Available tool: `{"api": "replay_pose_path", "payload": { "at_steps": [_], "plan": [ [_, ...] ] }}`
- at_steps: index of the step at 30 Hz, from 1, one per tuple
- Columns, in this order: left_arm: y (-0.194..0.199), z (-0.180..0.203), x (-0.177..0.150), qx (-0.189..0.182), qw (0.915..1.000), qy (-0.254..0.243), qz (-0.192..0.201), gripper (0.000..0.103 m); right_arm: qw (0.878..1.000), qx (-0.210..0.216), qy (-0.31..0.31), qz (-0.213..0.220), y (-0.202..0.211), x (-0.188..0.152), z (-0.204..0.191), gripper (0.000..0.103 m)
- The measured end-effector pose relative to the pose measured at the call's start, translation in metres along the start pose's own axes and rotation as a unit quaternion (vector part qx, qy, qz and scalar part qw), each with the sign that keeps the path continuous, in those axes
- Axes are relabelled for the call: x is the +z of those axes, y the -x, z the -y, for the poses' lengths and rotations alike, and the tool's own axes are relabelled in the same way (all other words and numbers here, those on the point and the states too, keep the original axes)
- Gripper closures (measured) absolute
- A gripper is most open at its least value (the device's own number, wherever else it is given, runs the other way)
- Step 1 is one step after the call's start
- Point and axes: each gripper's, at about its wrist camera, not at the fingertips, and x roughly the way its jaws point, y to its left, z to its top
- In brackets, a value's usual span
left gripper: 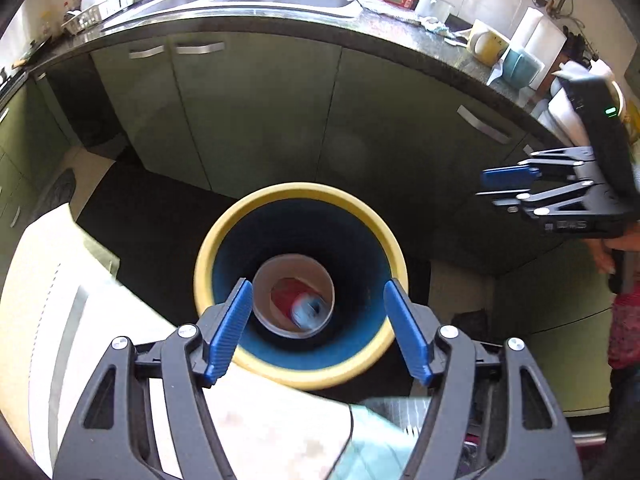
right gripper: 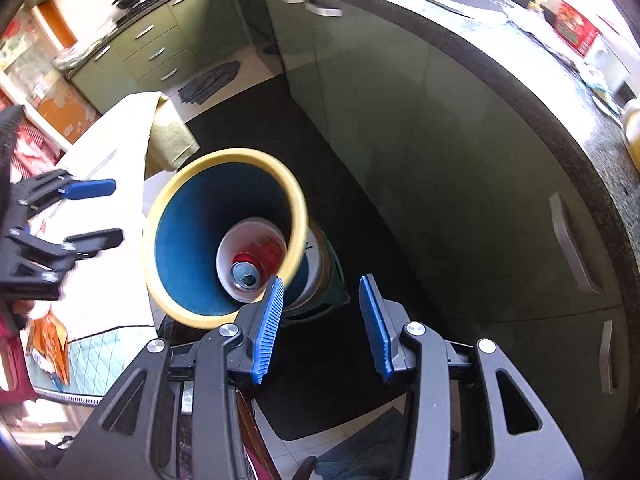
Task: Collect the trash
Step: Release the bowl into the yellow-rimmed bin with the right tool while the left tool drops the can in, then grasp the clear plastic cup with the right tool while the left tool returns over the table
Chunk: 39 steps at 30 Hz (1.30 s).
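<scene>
Yellow-rimmed, blue inside, the bin point(left gripper: 300, 200) stands on the floor below both grippers, a can point(right gripper: 245, 276) already in it. The left gripper point(left gripper: 318, 326) and right gripper point(right gripper: 320, 324) hang apart, empty. Leftover wrappers point(right gripper: 48, 344) on the desk point(right gripper: 104, 280) risk being missed.

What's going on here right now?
A person is collecting trash with hand-held tongs. The left tongs hang open directly over a tall blue bin with a yellow rim, holding nothing. A red drink can already lies in the white bottom of the bin. The right tongs, also empty, hang beside the bin.
</scene>
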Motion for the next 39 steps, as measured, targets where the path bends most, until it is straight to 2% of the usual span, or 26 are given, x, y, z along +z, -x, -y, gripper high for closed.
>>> {"api": "replay_pose_path", "payload": {
  "at_steps": [4, 6, 10, 11, 15, 17, 19, 20, 22, 24, 28, 33, 38, 39],
  "plan": [
    [0.072, -0.025, -0.039, 0.026, 0.9992, 0.031, 0.004, 0.034, 0.998, 0.016, 0.054, -0.010, -0.007, 0.000, -0.043, 0.057],
    [0.108, -0.041, -0.064, 0.054, 0.9970, 0.055, 0.008, 0.031, 0.995, 0.026, 0.091, -0.014, -0.006, 0.000, -0.075, 0.055],
    [0.173, -0.074, -0.123, 0.111, 0.9885, 0.102, 0.014, 0.026, 0.983, 0.059, 0.175, -0.019, -0.008, 0.008, -0.153, 0.049],
    [0.185, -0.083, -0.139, 0.114, 0.9865, 0.117, 0.017, 0.025, 0.978, 0.067, 0.197, -0.021, -0.010, 0.010, -0.174, 0.048],
    [0.214, -0.111, -0.198, 0.147, 0.9750, 0.166, 0.011, 0.024, 0.962, 0.127, 0.236, -0.059, -0.026, 0.023, -0.251, 0.043],
    [0.223, -0.125, -0.224, 0.155, 0.9688, 0.193, 0.005, 0.024, 0.956, 0.156, 0.232, -0.084, -0.036, 0.032, -0.283, 0.030],
    [0.230, -0.136, -0.250, 0.163, 0.9633, 0.213, 0.004, 0.024, 0.954, 0.169, 0.221, -0.115, -0.048, 0.042, -0.310, 0.027],
    [0.232, -0.141, -0.259, 0.164, 0.9616, 0.220, 0.004, 0.024, 0.953, 0.157, 0.227, -0.124, -0.054, 0.045, -0.324, 0.027],
    [0.236, -0.147, -0.275, 0.167, 0.9591, 0.228, 0.005, 0.023, 0.952, 0.107, 0.268, -0.107, -0.051, 0.039, -0.349, 0.031],
    [0.237, -0.150, -0.288, 0.162, 0.9591, 0.232, 0.005, 0.023, 0.945, 0.073, 0.308, -0.086, -0.044, 0.026, -0.367, 0.041],
    [0.231, -0.149, -0.307, 0.148, 0.9630, 0.226, 0.001, 0.023, 0.917, 0.046, 0.391, -0.055, -0.028, -0.008, -0.400, 0.047],
    [0.211, -0.140, -0.307, 0.122, 0.9704, 0.208, -0.009, 0.023, 0.884, -0.030, 0.464, -0.035, -0.043, -0.039, -0.429, 0.052],
    [0.188, -0.117, -0.303, 0.123, 0.9800, 0.153, -0.032, 0.019, 0.866, -0.088, 0.492, -0.014, -0.069, -0.046, -0.437, 0.061],
    [0.183, -0.111, -0.303, 0.126, 0.9817, 0.137, -0.039, 0.019, 0.864, -0.094, 0.494, -0.012, -0.073, -0.046, -0.437, 0.070]
  ]
}}
